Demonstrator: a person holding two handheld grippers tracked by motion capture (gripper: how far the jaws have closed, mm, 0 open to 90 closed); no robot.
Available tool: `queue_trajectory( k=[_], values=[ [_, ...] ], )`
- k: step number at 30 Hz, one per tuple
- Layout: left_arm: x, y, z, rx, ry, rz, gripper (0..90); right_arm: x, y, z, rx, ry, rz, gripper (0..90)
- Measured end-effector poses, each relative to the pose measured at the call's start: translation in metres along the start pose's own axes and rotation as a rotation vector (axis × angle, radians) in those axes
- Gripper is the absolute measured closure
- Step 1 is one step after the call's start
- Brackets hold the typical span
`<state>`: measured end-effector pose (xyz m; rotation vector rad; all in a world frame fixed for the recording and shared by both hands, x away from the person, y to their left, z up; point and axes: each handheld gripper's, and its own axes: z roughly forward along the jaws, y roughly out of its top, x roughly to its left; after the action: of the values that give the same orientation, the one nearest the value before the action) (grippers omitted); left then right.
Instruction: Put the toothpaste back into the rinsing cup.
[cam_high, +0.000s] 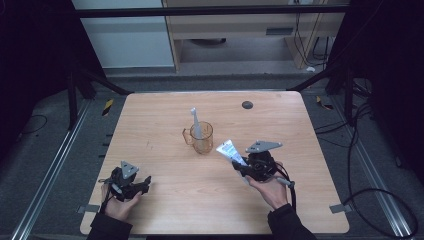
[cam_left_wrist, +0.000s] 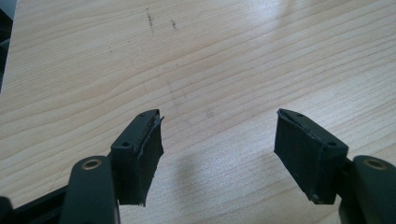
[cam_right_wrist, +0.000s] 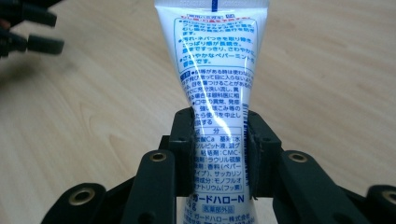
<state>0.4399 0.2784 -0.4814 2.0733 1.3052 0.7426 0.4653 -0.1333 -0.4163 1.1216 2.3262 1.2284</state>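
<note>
1. The right gripper, low and right of centre in the high view, holds a white toothpaste tube clear of the bench; the tube's flat end slants toward the upper left of the frame, at the orange cup.
2. The grip sits on the tube's lower part, probably so that the long free end can be steered into the cup.
3. The cup stands mid-frame with a toothbrush upright in it, a likely place for the tube too.
4. The right gripper view shows what the high view cannot: the two fingers press both sides of the tube, which narrows between them, its printed label facing the camera.
5. The left gripper, at the lower left of the high view, rests idle on the bench, away from the work.
6. The left gripper view shows its fingers spread wide, only bare wood between them.
</note>
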Motion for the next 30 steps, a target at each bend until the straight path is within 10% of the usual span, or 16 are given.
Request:
queue_trajectory(
  k=[11, 30],
  values=[
    [0.001, -0.001, 0.0, 0.0, 0.0, -0.005, 31.0, -0.01, 0.029, 0.001, -0.25, -0.081, 0.089, 68.6],
    [0.003, -0.001, 0.001, -0.007, 0.008, -0.016, 30.8, -0.023, 0.061, 0.021, -0.437, -0.203, 0.188, 68.7]
  ],
)
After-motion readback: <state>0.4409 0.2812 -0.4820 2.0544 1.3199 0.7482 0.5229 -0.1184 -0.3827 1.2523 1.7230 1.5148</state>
